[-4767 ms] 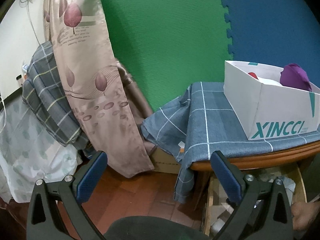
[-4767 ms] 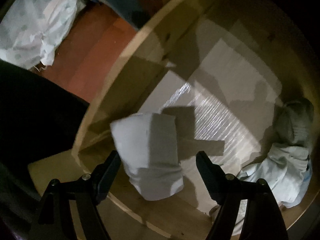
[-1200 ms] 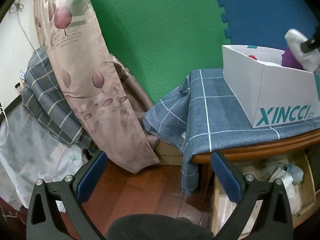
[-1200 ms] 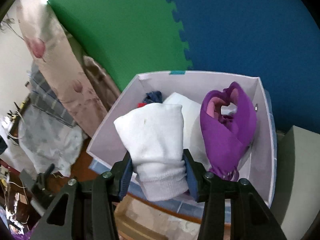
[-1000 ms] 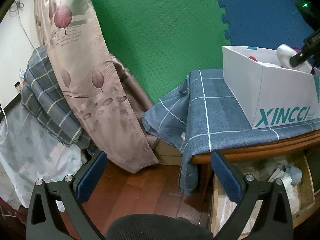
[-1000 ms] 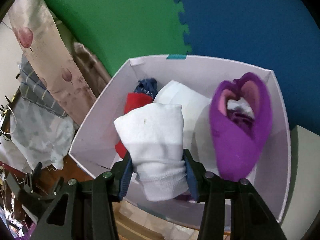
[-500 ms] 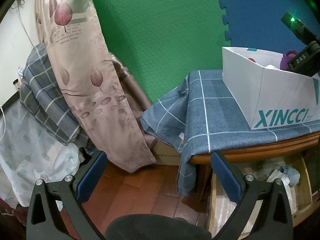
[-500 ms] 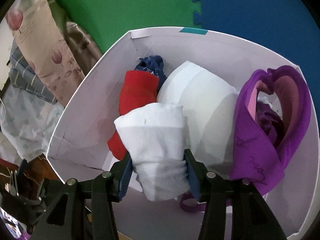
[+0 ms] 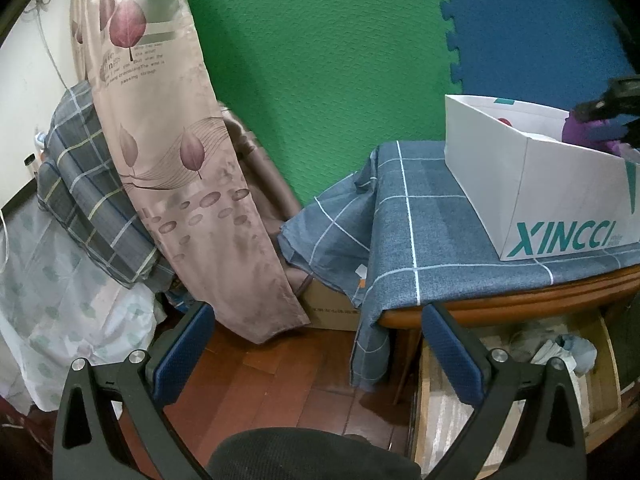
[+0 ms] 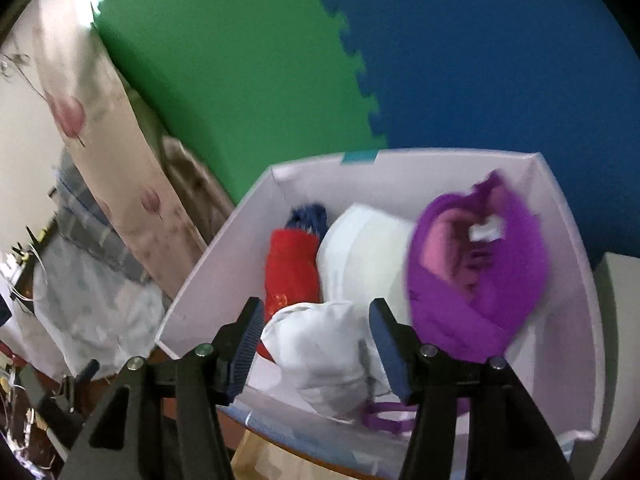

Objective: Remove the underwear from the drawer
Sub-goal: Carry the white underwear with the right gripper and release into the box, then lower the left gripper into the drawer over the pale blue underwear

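The rolled white underwear [image 10: 320, 356] lies inside the white XINCCI box [image 10: 224, 264], at its near side, beside a red roll [image 10: 292, 268], a white folded piece [image 10: 360, 252] and a purple garment [image 10: 472, 280]. My right gripper [image 10: 316, 312] hovers just over the white roll; its jaws are opening and the pads stand clear of the cloth on both sides. In the left wrist view it is a dark blur [image 9: 612, 108] above the box [image 9: 560, 200]. My left gripper [image 9: 316, 320] is open and holds nothing, low to the left of the pulled-out wooden drawer [image 9: 424, 400].
Pale clothes [image 9: 560, 352] still lie in the drawer under the table edge. A blue checked cloth [image 9: 420, 220] covers the table. A leaf-print curtain [image 9: 160, 160] and plaid bedding [image 9: 88, 184] hang at the left. Green and blue foam mats line the wall.
The right gripper's jaws spread and let go of the white roll, which now rests in the box; the gripper pulled back and tilted up. The left gripper stayed put.
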`<state>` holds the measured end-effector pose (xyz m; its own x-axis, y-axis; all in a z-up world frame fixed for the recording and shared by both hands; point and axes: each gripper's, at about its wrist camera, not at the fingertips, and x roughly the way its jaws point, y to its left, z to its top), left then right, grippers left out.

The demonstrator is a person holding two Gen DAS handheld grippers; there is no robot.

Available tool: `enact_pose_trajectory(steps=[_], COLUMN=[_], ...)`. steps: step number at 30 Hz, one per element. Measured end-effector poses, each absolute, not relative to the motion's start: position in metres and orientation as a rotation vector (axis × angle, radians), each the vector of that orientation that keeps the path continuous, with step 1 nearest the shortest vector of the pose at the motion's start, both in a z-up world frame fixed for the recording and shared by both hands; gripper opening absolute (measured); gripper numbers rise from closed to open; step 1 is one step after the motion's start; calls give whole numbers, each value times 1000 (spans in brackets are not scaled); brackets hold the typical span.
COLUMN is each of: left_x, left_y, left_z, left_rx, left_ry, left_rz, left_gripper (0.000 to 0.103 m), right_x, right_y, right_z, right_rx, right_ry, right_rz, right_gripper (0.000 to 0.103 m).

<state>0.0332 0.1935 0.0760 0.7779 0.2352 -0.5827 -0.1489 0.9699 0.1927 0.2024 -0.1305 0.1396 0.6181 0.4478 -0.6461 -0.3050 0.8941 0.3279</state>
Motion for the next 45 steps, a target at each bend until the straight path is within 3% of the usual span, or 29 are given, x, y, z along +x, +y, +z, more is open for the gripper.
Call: enact_pose_trajectory(steps=[7,13,17,28,45], left_x=[33,29,19,46,81], left_y=[189,178,152,28,-36], left_z=[75,76,75,-20,-106], left_rx=[166,196,227,201,-168], left_ry=[647,636,658,1168,1397], left_rz=[213,162,-13,-388,-212], left_gripper=[103,103,103,102,99], right_x=[112,55,37,25,18], right_y=[-202,-265,-304,-312,-346], right_z=[140,98,76,84,64], right_rx=[120,-50,57,128,274], right_ry=[642,690,735,699,692], right_rz=[300,55,2,28,89], right_gripper=[57,57,58,63,64])
